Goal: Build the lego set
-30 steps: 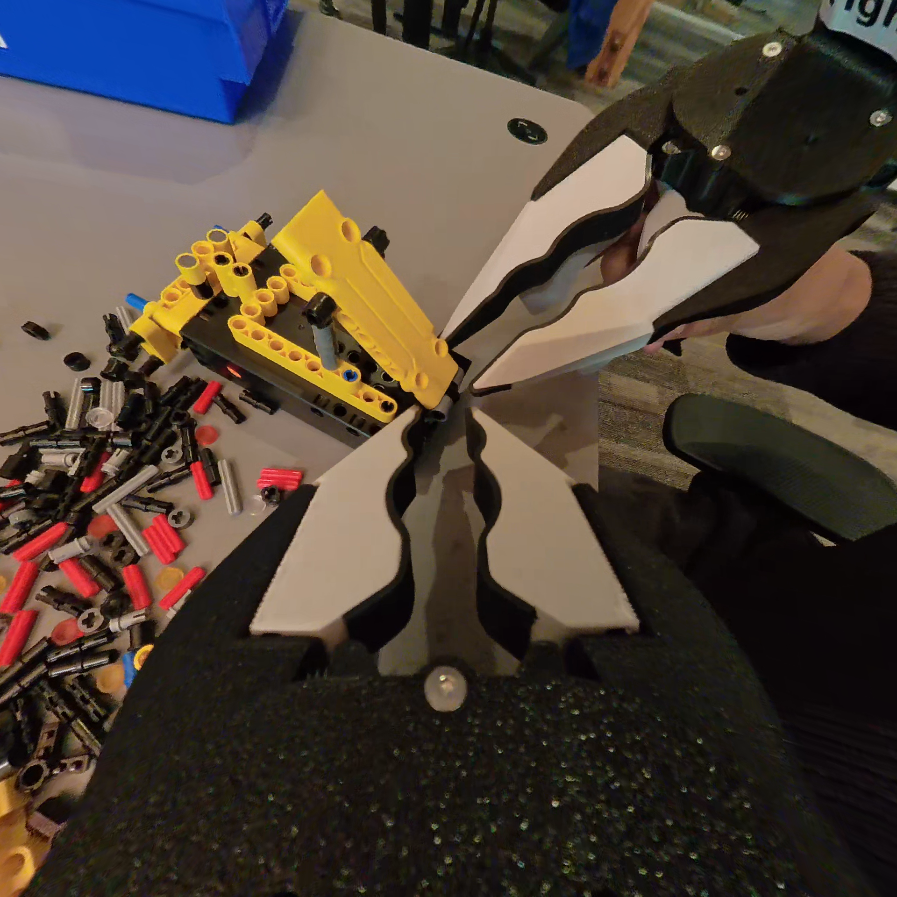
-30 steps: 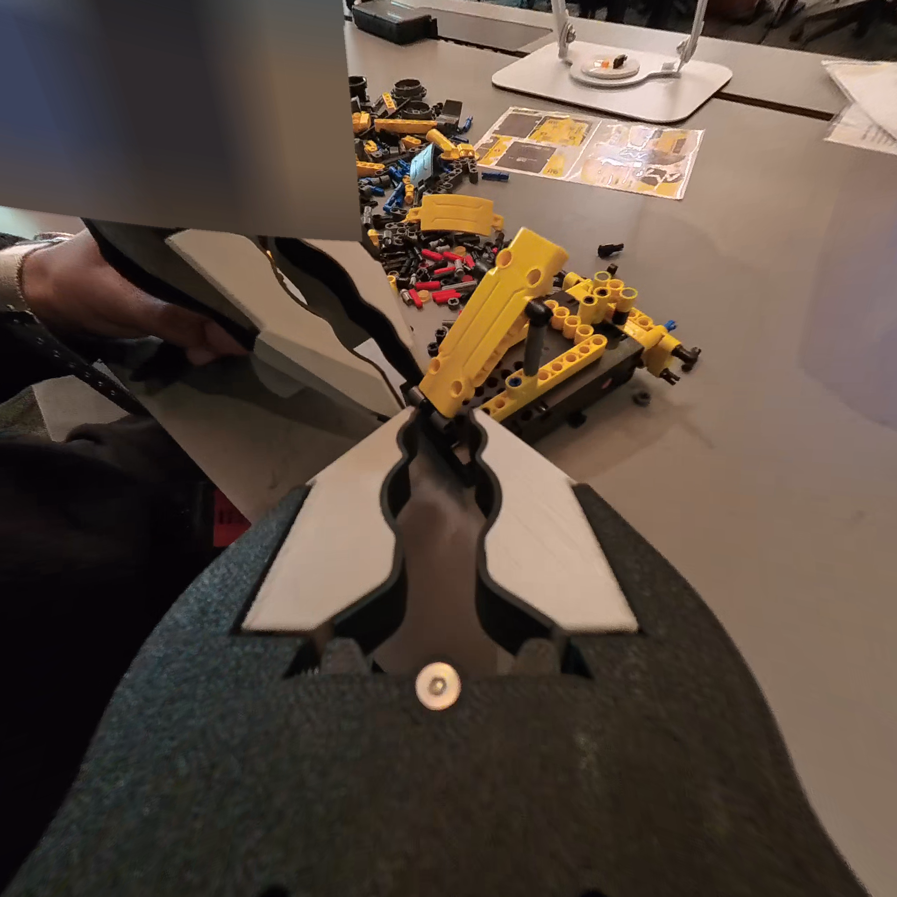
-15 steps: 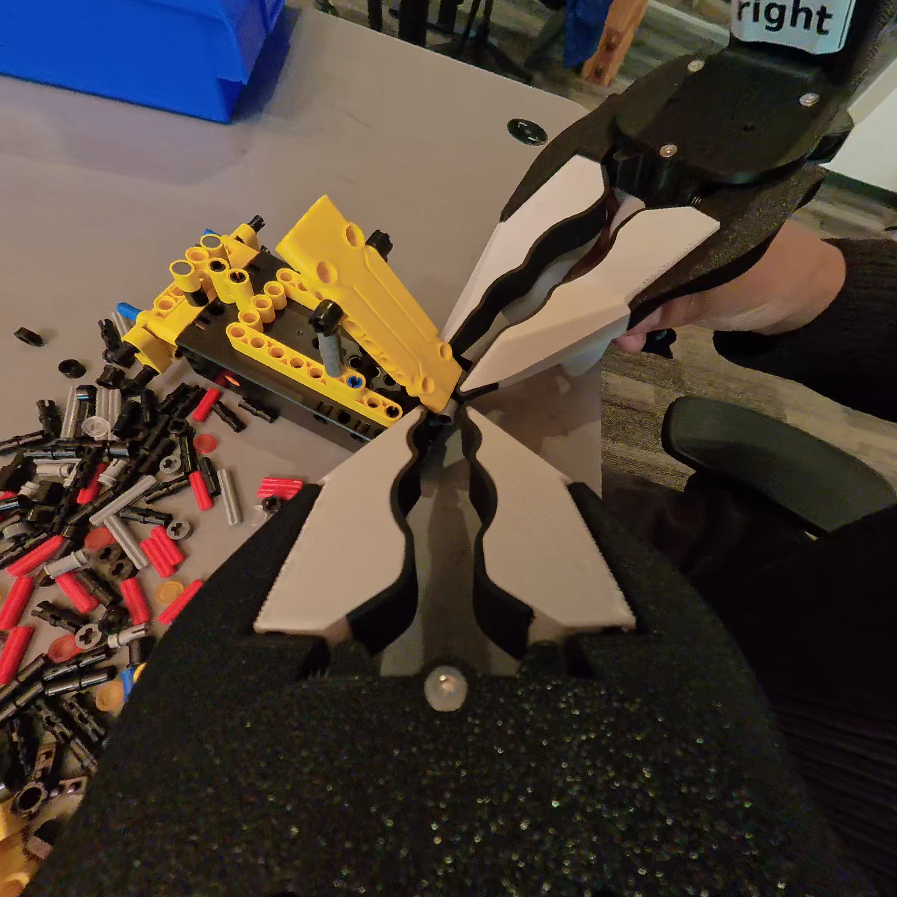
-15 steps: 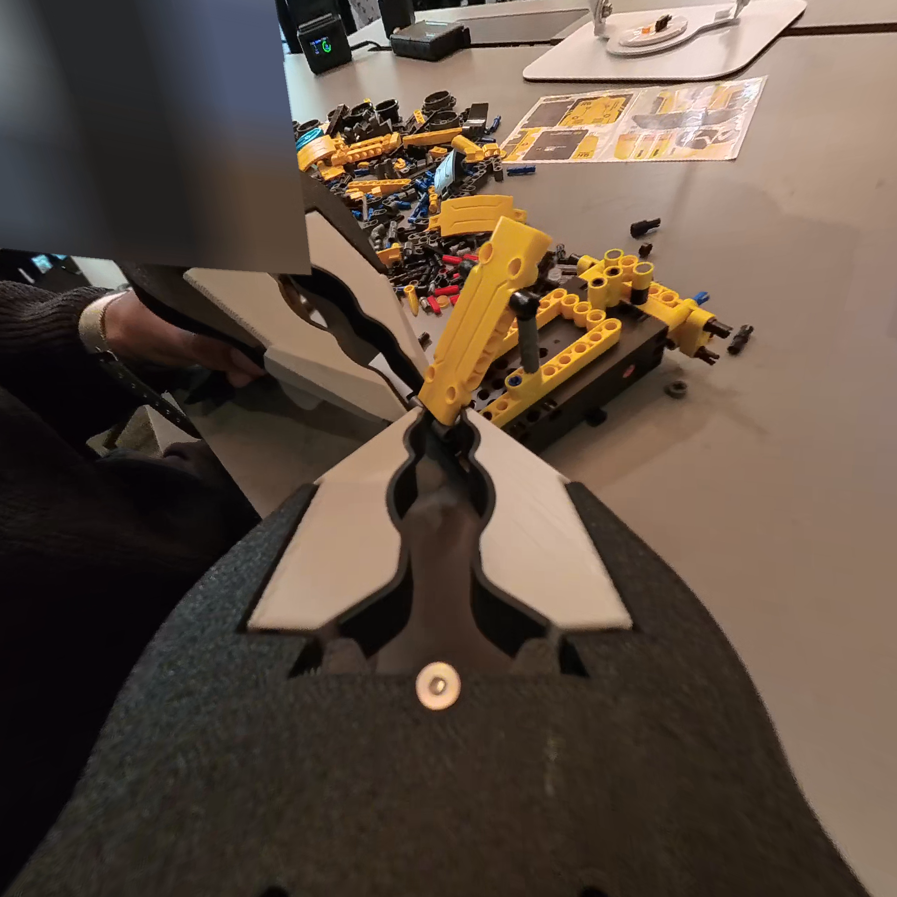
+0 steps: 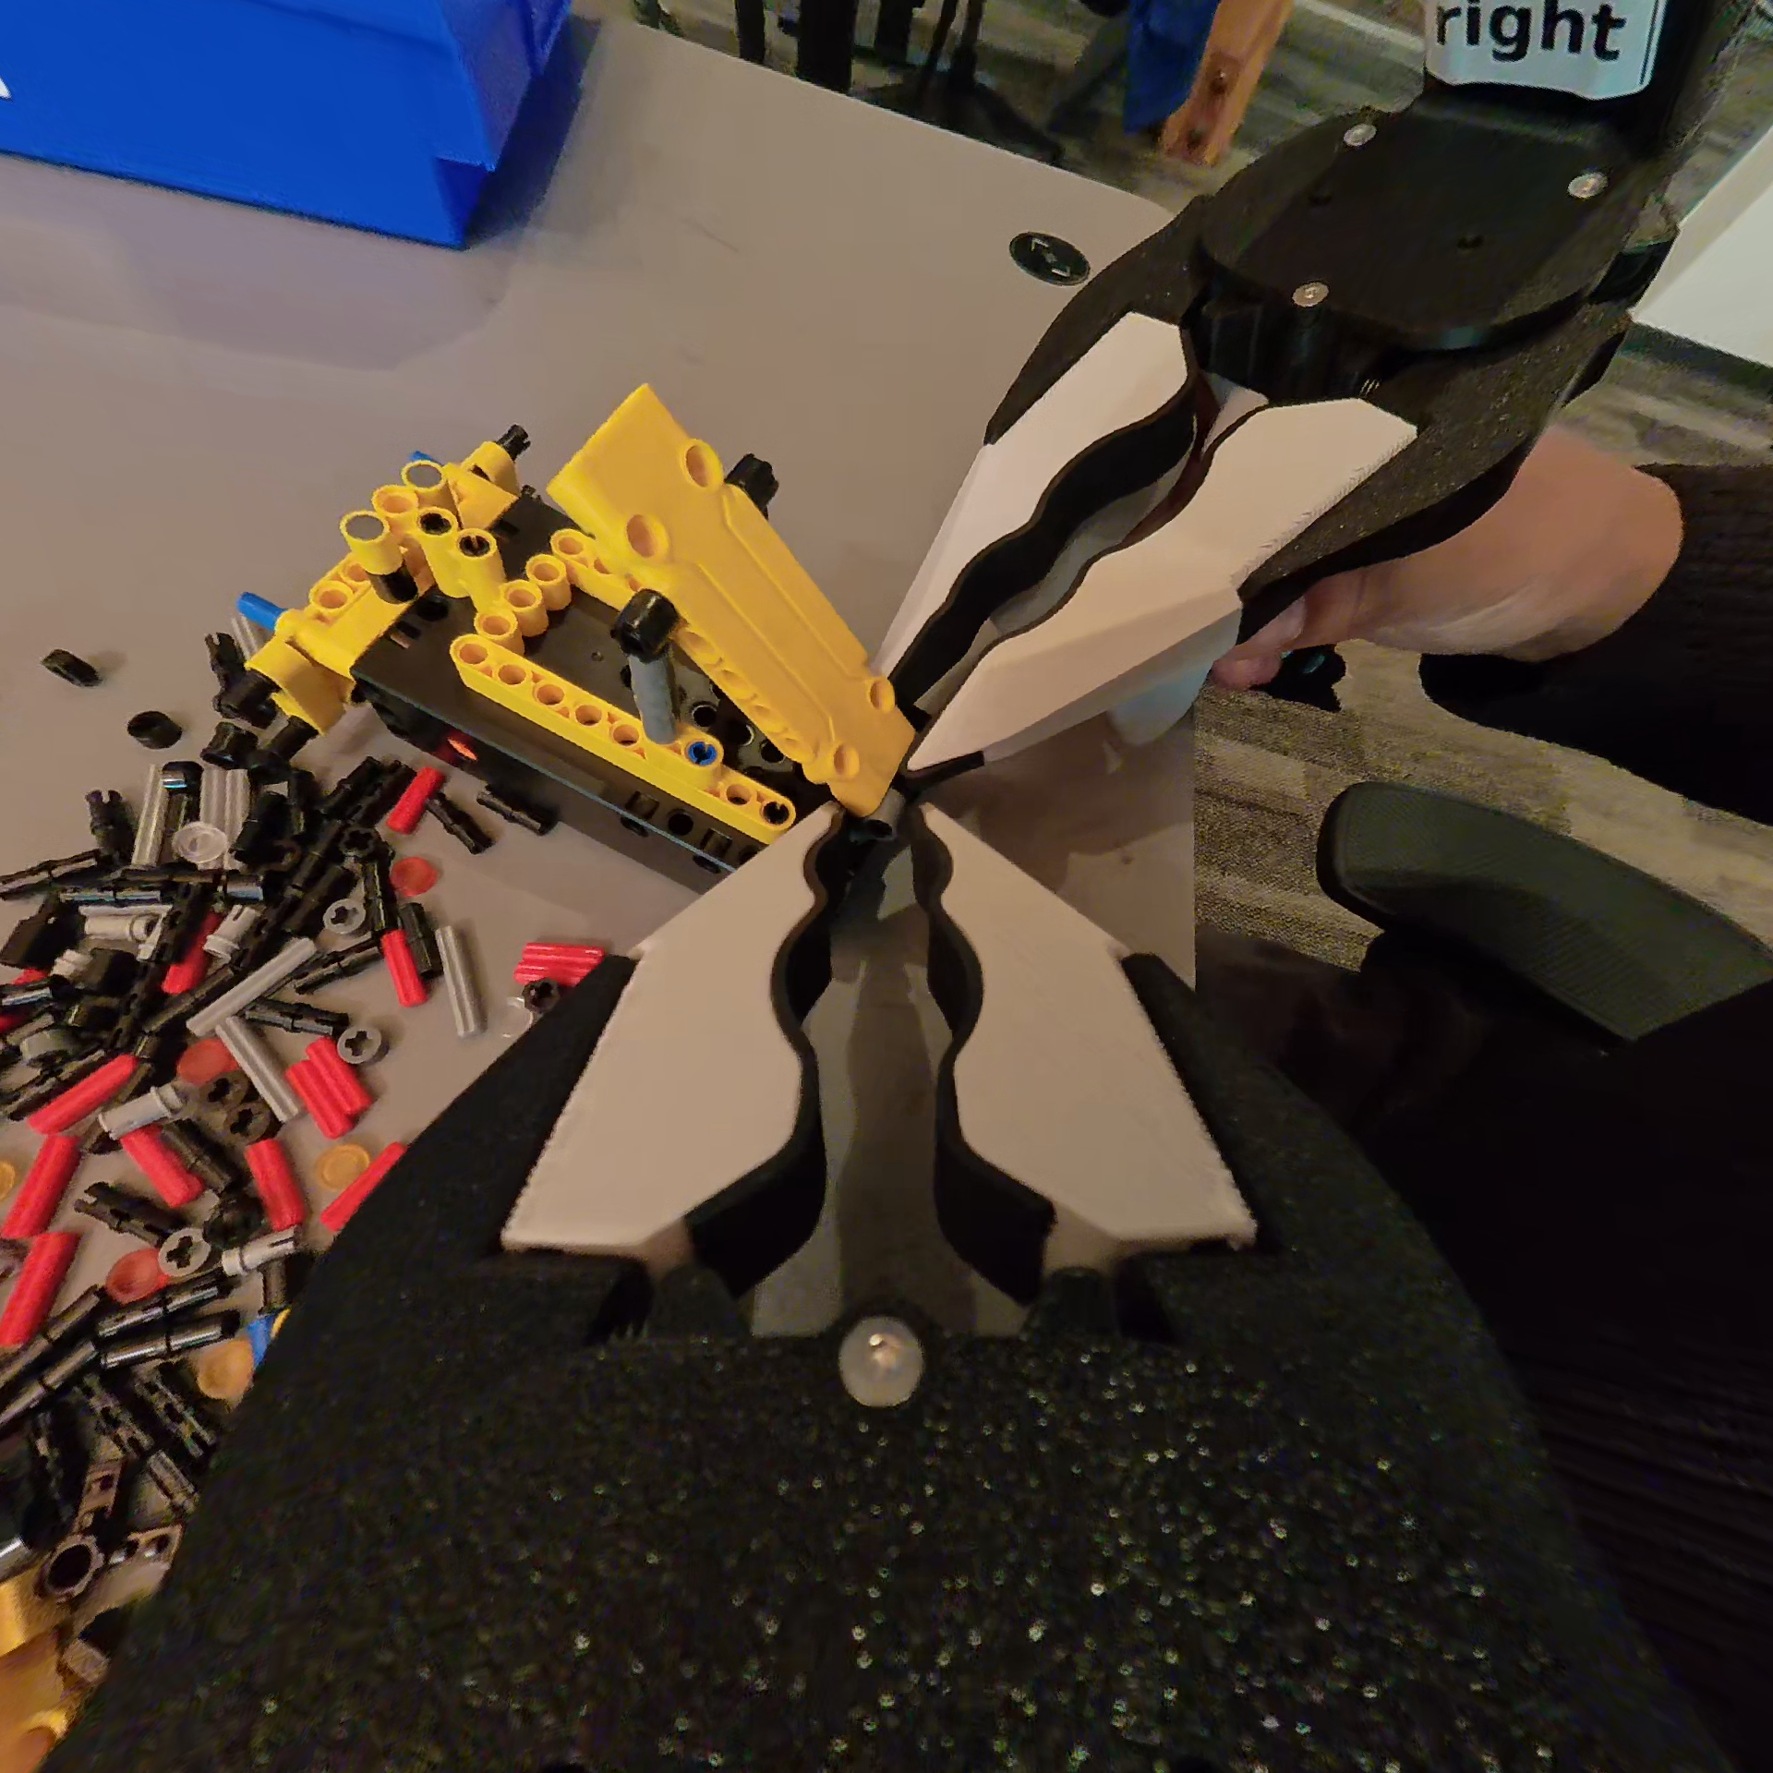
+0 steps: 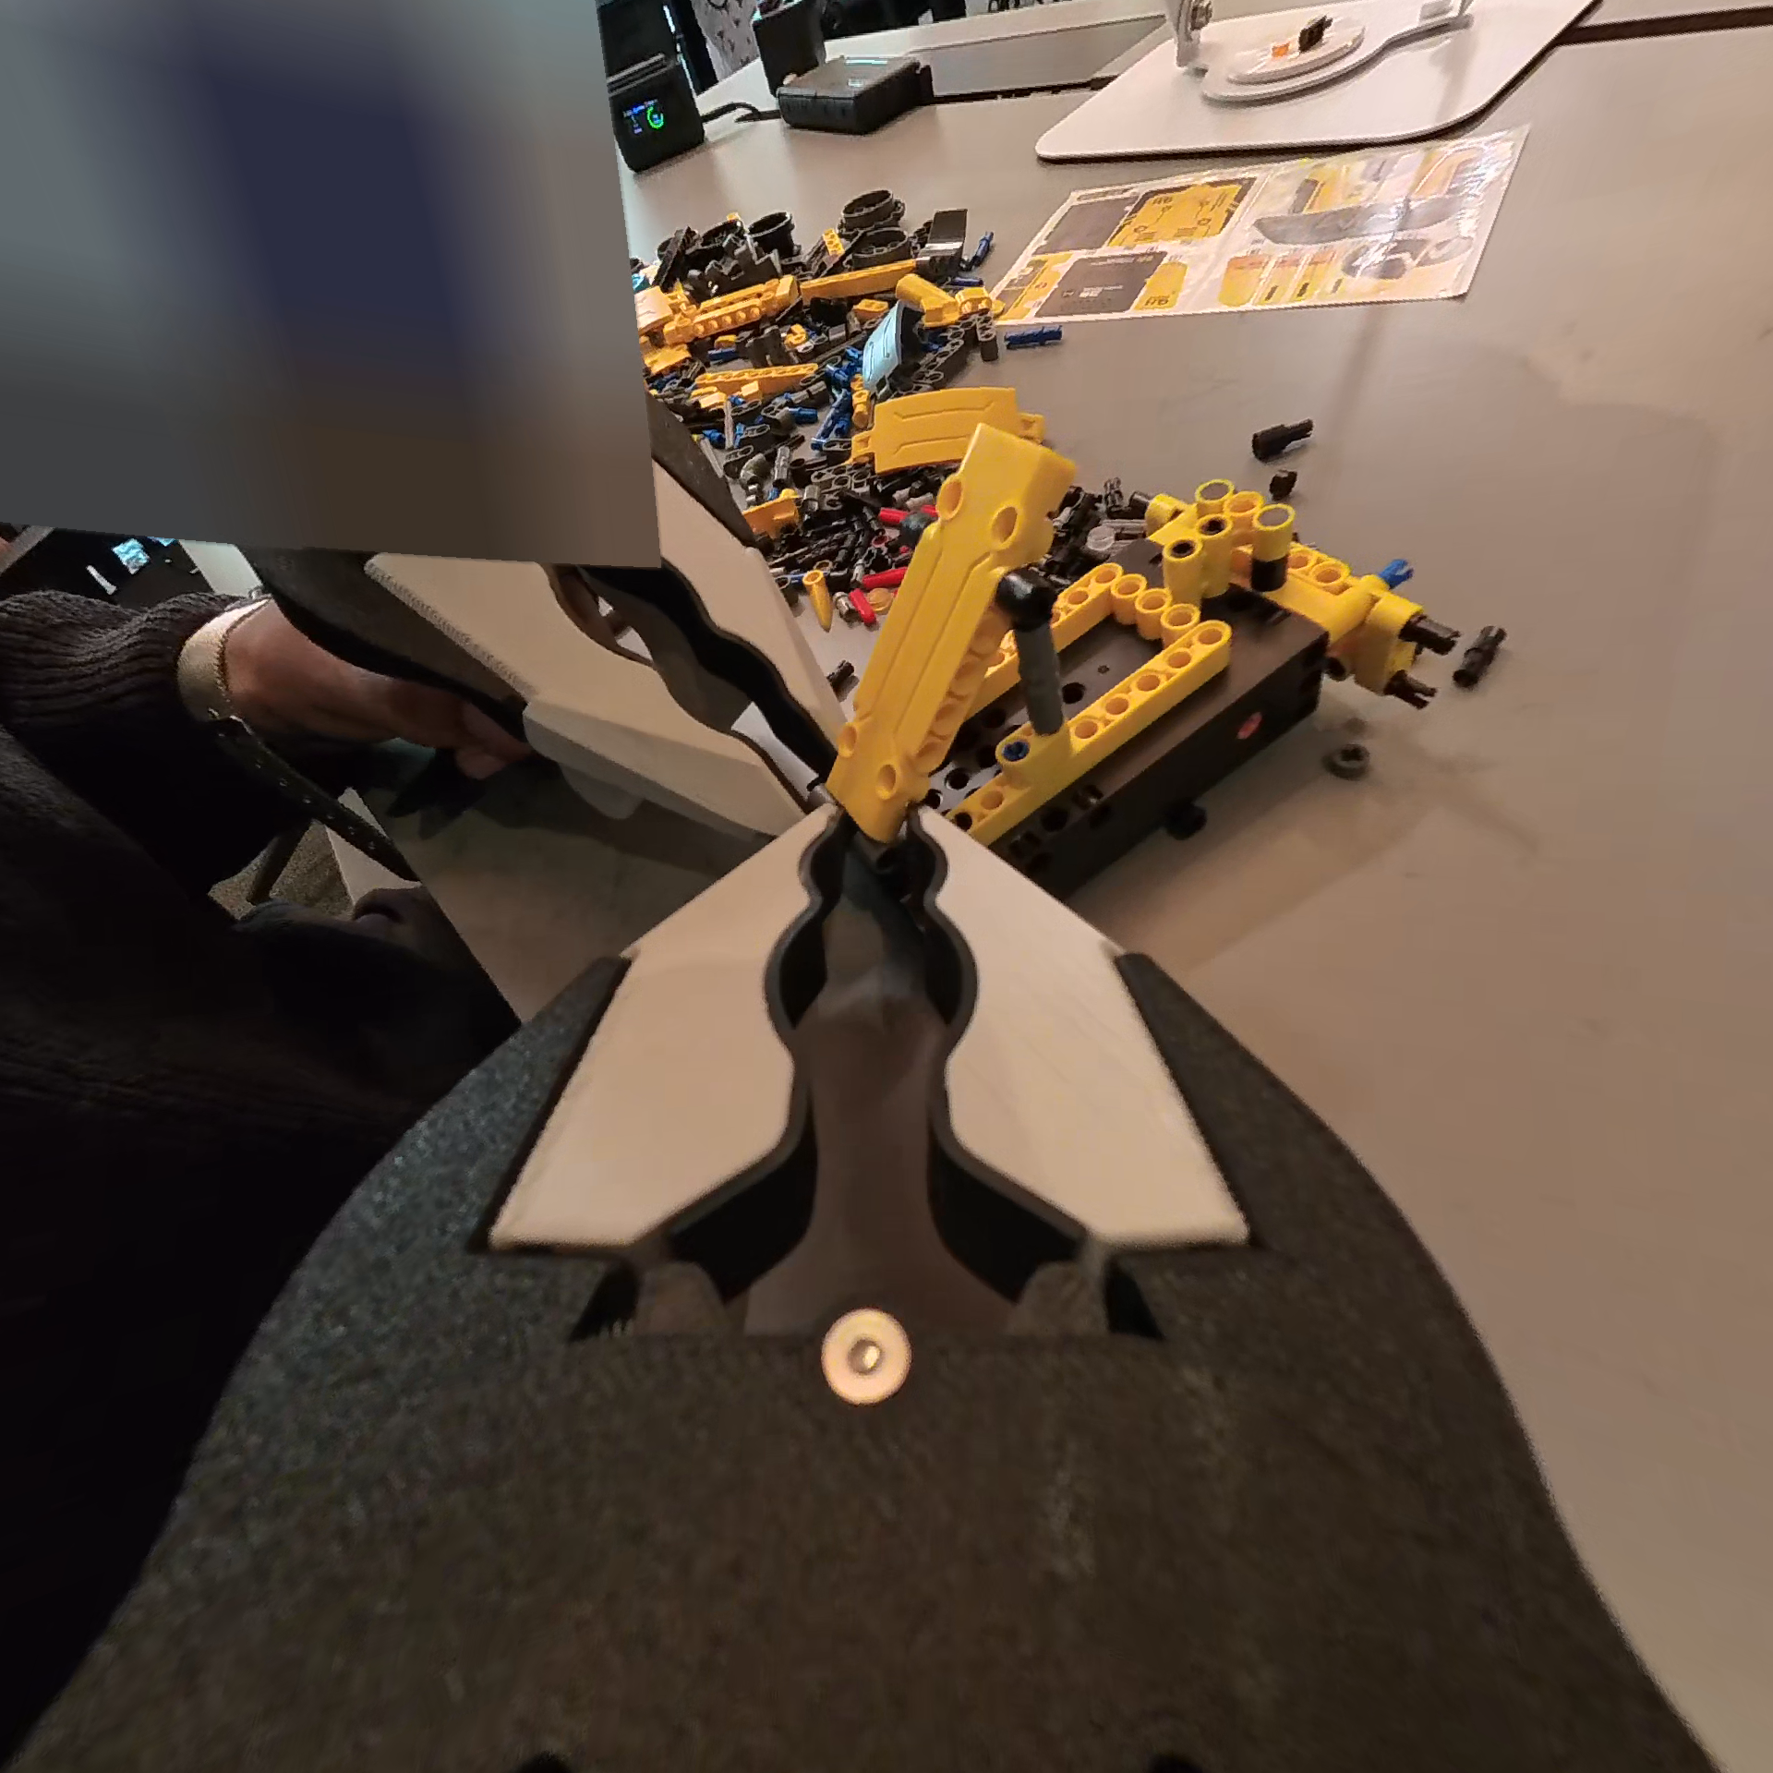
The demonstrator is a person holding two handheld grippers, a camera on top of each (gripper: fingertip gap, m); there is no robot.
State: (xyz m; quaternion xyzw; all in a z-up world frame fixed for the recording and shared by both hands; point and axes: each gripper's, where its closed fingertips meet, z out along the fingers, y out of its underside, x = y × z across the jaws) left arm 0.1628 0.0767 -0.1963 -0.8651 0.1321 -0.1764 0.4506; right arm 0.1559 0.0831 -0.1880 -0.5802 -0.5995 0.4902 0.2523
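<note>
In the left wrist view, the left gripper (image 5: 878,830) has its tips nearly together, pinching a small grey pin (image 5: 887,815) at the low corner of the toy model (image 5: 595,672). The model lies on the grey table (image 5: 672,288), up toward eleven o'clock from the tips. Its long yellow panel (image 5: 729,595) leans up and away toward eleven o'clock, so its long side runs from the tips outward. The right gripper (image 5: 911,739) comes in from two o'clock, and its tips meet the same low corner. Both grippers are about as near to it as each other. Loose red, black and grey pins (image 5: 211,1036) lie in a heap at nine o'clock. They look hard, smooth and round like little sticks. A blue bin (image 5: 288,96) sits at eleven o'clock, far back.

In the right wrist view, the right gripper (image 6: 873,825) is almost closed too, and the bottom tip of the yellow panel (image 6: 950,652) sits between its tips. I cannot tell how tightly it is held. The panel points up toward one o'clock. The black block (image 6: 1199,729) with yellow holey beams (image 6: 1113,710) lies flat at two o'clock. The left gripper (image 6: 815,777) comes in from ten o'clock. More yellow and black pieces (image 6: 815,317) are piled at twelve o'clock, beside a shiny paper sheet (image 6: 1266,230).
</note>
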